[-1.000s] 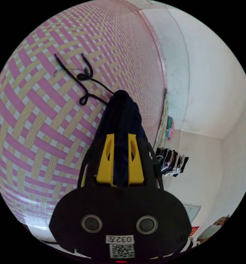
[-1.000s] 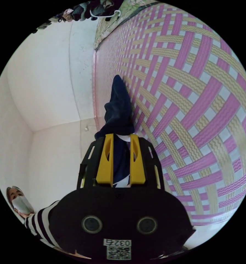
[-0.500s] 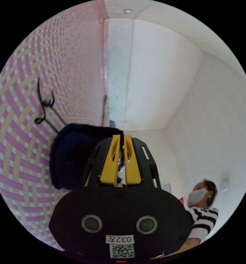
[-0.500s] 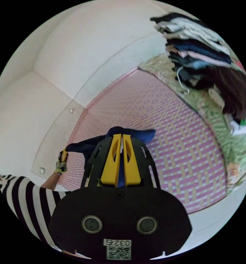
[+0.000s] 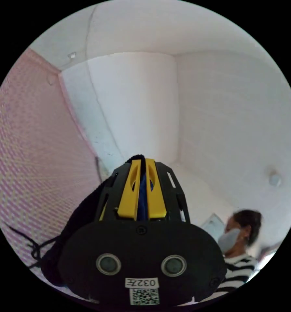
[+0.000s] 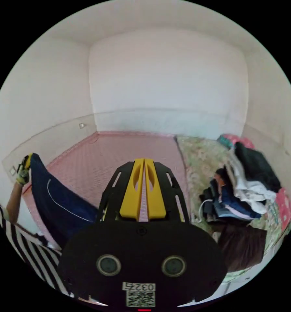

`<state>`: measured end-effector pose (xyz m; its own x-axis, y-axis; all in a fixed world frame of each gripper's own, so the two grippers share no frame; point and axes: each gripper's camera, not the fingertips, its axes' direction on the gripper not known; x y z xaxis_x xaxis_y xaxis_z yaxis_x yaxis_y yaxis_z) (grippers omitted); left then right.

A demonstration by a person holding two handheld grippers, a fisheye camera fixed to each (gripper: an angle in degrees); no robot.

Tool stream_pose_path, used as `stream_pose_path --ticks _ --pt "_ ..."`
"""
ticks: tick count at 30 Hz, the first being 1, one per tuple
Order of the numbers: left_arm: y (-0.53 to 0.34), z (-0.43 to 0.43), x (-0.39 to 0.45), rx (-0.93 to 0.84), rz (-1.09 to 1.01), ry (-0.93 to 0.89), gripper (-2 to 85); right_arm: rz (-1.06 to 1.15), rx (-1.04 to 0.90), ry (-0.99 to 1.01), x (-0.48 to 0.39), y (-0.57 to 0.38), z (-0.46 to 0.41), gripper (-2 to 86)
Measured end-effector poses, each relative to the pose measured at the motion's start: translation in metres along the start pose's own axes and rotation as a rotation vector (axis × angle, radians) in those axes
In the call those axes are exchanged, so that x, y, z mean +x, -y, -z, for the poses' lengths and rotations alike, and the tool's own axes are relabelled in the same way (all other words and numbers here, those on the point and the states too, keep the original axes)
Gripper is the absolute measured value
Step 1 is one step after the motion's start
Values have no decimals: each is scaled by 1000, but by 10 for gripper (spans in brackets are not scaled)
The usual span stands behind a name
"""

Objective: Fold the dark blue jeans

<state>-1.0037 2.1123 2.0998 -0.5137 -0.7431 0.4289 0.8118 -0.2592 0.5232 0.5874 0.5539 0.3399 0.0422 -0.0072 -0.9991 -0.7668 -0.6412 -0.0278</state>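
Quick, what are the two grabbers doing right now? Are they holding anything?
Left gripper: shut on the dark blue jeans, held up above the pink mat.
Right gripper: shut, with nothing seen between its jaws.

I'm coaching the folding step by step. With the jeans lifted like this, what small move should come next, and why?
Probably lower the jeans back toward the pink mat to lay them flat. They hang in the air from the left gripper, whose jaws pinch dark blue fabric, while the right gripper has its jaws closed together with no cloth seen between them, so one end hangs free.
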Motion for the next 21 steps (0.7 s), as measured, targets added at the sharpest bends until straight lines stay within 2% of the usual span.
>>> stream_pose_path --ticks 2,3,5,7,9,12,14,16,19,21 --pt "37 -13 -50 -18 153 294 -6 -89 -261 146 9 20 -87 -10" --pt "41 -13 -63 -22 181 370 -5 -105 -286 168 6 18 -102 -10" --pt "43 5 -112 -58 302 673 8 -119 -296 206 -15 -3 -128 -10" --pt "26 29 -143 -95 373 802 8 -112 -314 242 -30 -32 -136 -10" --pt "1 61 -164 -108 377 785 -7 -109 -365 236 -40 -72 -138 -9" --pt "-50 138 -184 13 508 770 -6 -189 -494 220 -38 -153 -134 -6" --pt "-89 192 -186 114 606 803 18 -352 -638 201 -22 -223 -126 4" --pt "-109 215 -183 150 653 846 34 -522 -692 111 -3 -273 -111 45" --pt "-122 226 -178 156 669 855 60 -777 -713 91 24 -331 -90 80" --pt "-120 219 -179 145 662 842 69 -804 -729 49 28 -344 -88 88"
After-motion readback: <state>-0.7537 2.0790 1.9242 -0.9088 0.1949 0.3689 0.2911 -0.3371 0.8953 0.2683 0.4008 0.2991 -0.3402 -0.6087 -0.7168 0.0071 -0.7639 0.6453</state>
